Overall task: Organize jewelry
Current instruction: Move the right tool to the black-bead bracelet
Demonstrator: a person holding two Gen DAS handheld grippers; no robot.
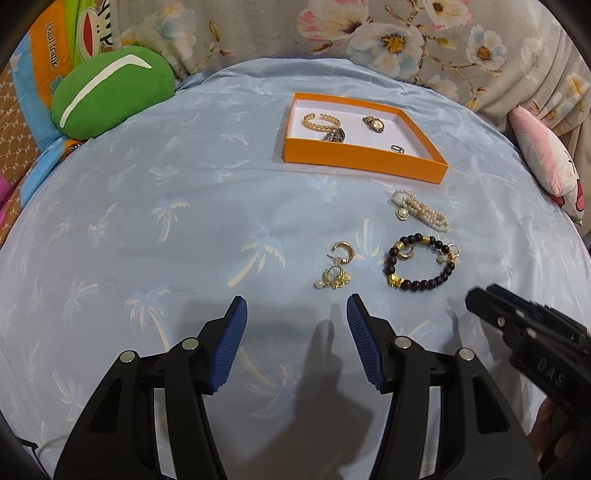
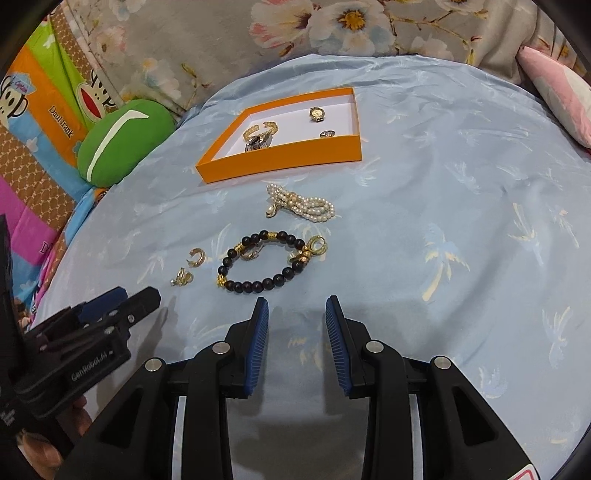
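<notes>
An orange tray (image 1: 364, 162) (image 2: 280, 162) holds a gold cuff (image 1: 319, 121), a dark piece (image 1: 334, 136), a small watch (image 1: 375, 123) and a ring (image 1: 398, 148). In front of it on the blue sheet lie a pearl bracelet (image 1: 421, 210) (image 2: 303, 203), a dark bead bracelet (image 1: 421, 264) (image 2: 266, 264), a gold hoop earring (image 1: 343, 252) (image 2: 195, 257) and a pearl earring cluster (image 1: 334, 278) (image 2: 181, 277). My left gripper (image 1: 295, 317) is open and empty just short of the earrings. My right gripper (image 2: 297, 314) is open and empty just short of the bead bracelet.
A green cushion (image 1: 110, 94) lies at the back left, a pink pillow (image 1: 550, 164) at the right. Floral bedding (image 1: 369, 33) rises behind the tray. The right gripper shows at the left wrist view's right edge (image 1: 517, 325).
</notes>
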